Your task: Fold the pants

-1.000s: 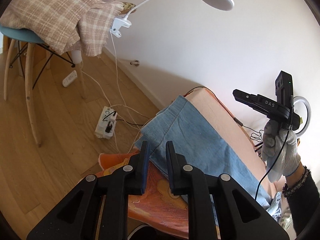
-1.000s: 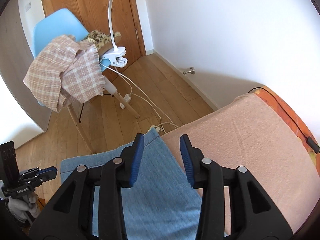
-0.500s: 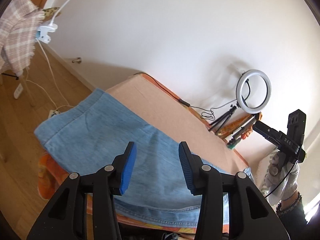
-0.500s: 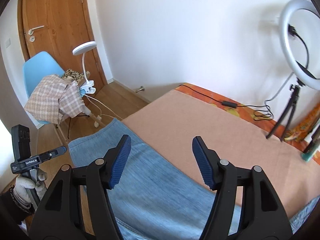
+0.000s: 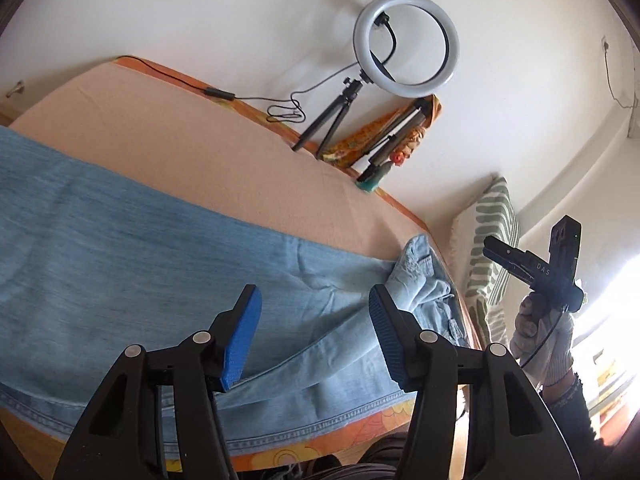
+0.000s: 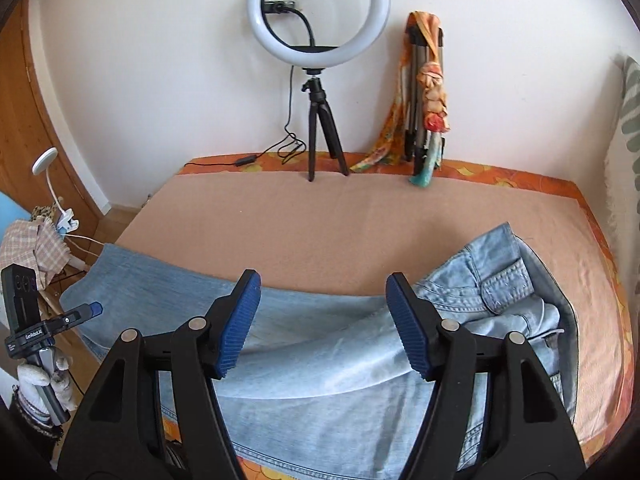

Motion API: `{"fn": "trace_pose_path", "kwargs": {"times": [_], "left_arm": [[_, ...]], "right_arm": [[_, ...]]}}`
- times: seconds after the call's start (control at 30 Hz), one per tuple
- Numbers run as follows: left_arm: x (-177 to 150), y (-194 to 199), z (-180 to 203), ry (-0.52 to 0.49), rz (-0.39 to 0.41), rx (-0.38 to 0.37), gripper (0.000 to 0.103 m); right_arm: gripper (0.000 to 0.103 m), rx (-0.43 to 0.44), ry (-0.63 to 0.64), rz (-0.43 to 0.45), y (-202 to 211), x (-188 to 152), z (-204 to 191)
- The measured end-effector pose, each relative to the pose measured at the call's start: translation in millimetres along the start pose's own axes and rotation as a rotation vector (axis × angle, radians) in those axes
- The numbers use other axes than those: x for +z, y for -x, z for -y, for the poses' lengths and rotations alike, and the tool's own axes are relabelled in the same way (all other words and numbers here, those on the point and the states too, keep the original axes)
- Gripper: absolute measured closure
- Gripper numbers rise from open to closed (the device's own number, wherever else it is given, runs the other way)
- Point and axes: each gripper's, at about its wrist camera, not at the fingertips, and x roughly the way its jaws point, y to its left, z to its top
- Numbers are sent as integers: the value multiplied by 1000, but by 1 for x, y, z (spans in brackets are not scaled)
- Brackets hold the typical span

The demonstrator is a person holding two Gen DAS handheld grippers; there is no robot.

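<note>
While both tongs, left (image 5: 314,334) and right (image 6: 324,324), hang released above, pants (image 6: 320,364) run crosswise beneath, waistband nearer right.

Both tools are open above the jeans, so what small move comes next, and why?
Probably lower the right tool toward the bunched waistband end of the light blue denim jeans. The left tool is open too; neither grips fabric, and that end lies rumpled while the legs lie flat.

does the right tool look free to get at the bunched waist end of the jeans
Probably yes. The right tool is open and holds nothing, and the bunched waist end of the jeans lies just to its right on the bed, uncovered.
</note>
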Motion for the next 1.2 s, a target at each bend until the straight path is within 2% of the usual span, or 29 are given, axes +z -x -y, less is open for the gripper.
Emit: {"fn": "trace_pose_path", "kwargs": {"times": [0.1,0.23,0.37,0.47,0.6,0.9,1.03,1.2], "left_arm": [[-8,-33,13,-27,-97,-14,48],[-16,-68,28,-114,-221,12,48],[-23,-87,37,-212,-292,47,48],[-24,-96,40,-246,-317,52,48],[-24,-105,37,-256,-350,51,48],[-27,-114,31,-295,-385,47,47],[-30,-117,35,-328,-390,56,47],[-32,-118,39,-366,-391,77,47]], "right_arm": [[35,-47,-67,-27,-4,-3,38],[27,-117,-172,-85,-22,-1,84],[27,-160,-331,-176,-56,8,126],[27,-203,-406,-215,-85,16,147],[27,-262,-435,-274,-130,26,155],[27,-478,-411,-363,-205,36,166],[27,-501,-423,-403,-215,28,177],[35,-474,-420,-430,-220,18,186]]}}
